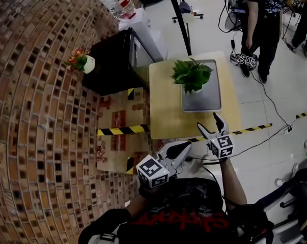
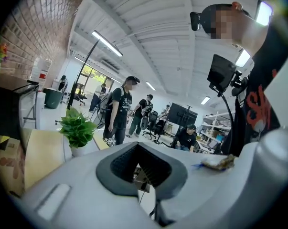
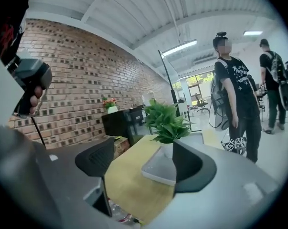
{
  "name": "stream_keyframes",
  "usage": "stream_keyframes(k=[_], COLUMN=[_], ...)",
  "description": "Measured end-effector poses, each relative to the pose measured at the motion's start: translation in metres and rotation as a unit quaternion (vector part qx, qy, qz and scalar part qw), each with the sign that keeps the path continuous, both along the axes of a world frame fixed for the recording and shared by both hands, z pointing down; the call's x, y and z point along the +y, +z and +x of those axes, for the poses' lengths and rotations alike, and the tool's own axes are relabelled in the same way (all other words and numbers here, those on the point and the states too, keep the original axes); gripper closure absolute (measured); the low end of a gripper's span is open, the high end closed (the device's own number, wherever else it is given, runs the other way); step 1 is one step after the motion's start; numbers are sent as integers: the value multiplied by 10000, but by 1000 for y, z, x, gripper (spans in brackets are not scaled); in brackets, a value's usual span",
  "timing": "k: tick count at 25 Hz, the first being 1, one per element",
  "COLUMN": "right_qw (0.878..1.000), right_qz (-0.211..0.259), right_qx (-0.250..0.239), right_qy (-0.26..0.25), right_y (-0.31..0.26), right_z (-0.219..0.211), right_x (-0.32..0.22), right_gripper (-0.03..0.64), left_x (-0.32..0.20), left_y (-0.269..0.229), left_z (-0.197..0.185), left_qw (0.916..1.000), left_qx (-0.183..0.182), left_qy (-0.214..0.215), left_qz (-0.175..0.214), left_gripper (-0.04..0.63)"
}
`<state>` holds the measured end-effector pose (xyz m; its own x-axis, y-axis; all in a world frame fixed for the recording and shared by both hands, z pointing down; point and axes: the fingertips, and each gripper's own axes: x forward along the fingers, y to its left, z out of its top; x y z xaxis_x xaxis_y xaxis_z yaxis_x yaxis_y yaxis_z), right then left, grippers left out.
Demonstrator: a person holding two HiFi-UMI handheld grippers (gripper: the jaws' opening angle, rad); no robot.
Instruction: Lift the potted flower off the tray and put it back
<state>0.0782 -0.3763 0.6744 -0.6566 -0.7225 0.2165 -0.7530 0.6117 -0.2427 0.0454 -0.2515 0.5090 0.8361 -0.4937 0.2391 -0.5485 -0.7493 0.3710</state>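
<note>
A green leafy plant in a white pot stands upright at the far end of a grey tray on the small wooden table. My right gripper hovers over the table's near edge, short of the tray, open with nothing between its pads. In the right gripper view the plant and tray lie ahead of the spread jaws of the right gripper. My left gripper hangs below the table's near edge, shut and empty. In the left gripper view the plant shows at the far left.
A black cabinet to the left of the table carries a small flower pot. Cardboard boxes sit against the brick wall. A person stands beyond the table's right side. Striped tape and cables cross the floor.
</note>
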Motion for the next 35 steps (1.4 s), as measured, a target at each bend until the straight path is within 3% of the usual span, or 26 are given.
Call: stream_keyframes(k=[5, 8, 14, 20, 23, 25, 28, 35], right_qw=[9989, 9964, 9870, 9878, 9896, 9892, 9885, 9915], right_qz=[-98, -293, -441, -1014, -879, -794, -715, 362], right_qx=[430, 721, 1397, 1006, 1032, 1172, 1275, 1078], right_qy=[137, 342, 660, 622, 475, 391, 375, 626], right_y=[23, 52, 109, 173, 176, 177, 171, 56], right_z=[-41, -61, -62, -79, -91, -91, -89, -61], right_x=[-52, -81, -145, -216, -253, -269, -284, -329], right_gripper=[26, 26, 26, 26, 28, 91, 101, 101], left_x=[-47, -76, -106, -130, -155, -168, -180, -207], left_y=[-2, -6, 1, 24, 26, 25, 27, 25], left_z=[-49, -78, -107, -132, -129, -116, -100, -87], left_qw=[9997, 9992, 9988, 9954, 9926, 9931, 9942, 9951], left_qx=[166, 286, 419, -25, -178, -225, -245, -73], left_qy=[104, 56, -238, -933, -1167, -1131, -1023, -979], left_qz=[128, 264, 109, -226, -272, -226, -219, -153], left_gripper=[595, 595, 595, 595, 595, 595, 595, 595])
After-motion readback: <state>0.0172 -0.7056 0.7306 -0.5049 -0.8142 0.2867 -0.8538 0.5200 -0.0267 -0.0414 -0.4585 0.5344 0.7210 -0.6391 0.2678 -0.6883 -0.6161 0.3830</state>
